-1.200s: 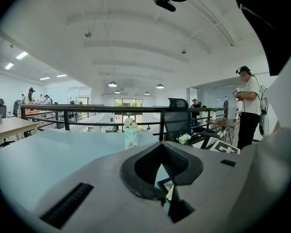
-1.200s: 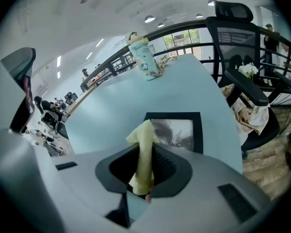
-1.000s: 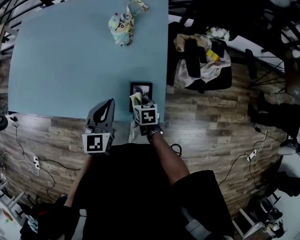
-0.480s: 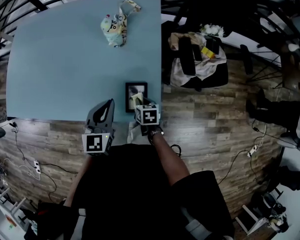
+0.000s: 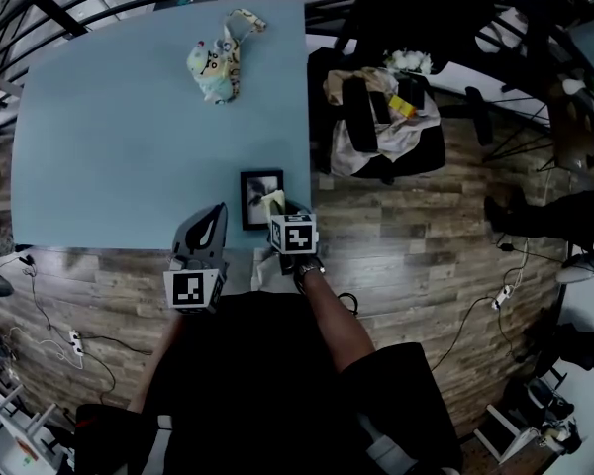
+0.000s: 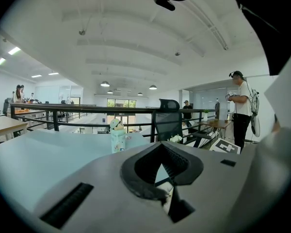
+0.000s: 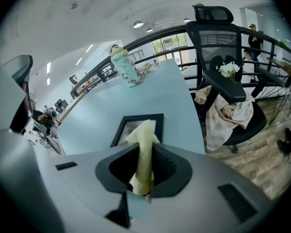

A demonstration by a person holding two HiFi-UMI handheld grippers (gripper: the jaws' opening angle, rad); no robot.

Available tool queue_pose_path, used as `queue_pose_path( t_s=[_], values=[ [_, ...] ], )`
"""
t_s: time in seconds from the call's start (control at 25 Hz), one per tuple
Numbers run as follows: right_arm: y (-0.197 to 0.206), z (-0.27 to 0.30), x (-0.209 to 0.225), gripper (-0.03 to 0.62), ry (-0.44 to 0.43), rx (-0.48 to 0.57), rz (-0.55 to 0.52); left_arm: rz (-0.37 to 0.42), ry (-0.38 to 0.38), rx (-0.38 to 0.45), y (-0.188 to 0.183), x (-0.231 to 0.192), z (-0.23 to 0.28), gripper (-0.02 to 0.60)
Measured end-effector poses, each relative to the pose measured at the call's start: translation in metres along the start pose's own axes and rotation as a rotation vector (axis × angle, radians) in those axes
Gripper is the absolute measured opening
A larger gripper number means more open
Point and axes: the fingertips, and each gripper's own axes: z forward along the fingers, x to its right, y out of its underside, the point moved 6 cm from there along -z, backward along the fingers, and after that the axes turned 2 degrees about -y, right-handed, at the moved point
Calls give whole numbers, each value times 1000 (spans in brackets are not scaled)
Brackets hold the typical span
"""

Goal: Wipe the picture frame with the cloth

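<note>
A small black picture frame (image 5: 259,197) lies flat near the front right corner of the light blue table (image 5: 129,156). My right gripper (image 5: 277,209) is shut on a pale yellow cloth (image 5: 273,202), which rests over the frame's right side. In the right gripper view the cloth (image 7: 144,149) stands up between the jaws of my right gripper (image 7: 144,176), with the frame (image 7: 117,132) just beyond. My left gripper (image 5: 217,211) hovers at the table's front edge, left of the frame, jaws together and holding nothing. In its own view the left gripper (image 6: 166,198) points over the table.
A patterned bottle in a pouch with a strap (image 5: 214,60) lies at the table's far side and shows upright in the right gripper view (image 7: 125,67). A black office chair draped with clothes (image 5: 378,117) stands right of the table. A railing (image 6: 87,111) borders the far edge.
The cloth in my right gripper has slid from the frame's left part to its right side. The head view has shifted a little. My left gripper has stayed put.
</note>
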Motion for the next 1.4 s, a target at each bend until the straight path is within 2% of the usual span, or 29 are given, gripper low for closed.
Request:
queue_pose_path(
  t_s=[0.68,0.96,1.4],
  values=[
    [5,-16,23,58,40,31,48,32,45,22,5,14,5,-3],
    [5,-24,20,58,30,42,35,18,40,29,2,20,1,-3],
    [8,-14,-15,58,-46,14,-60,3,-35,11,13,9,-21,-3]
  ],
)
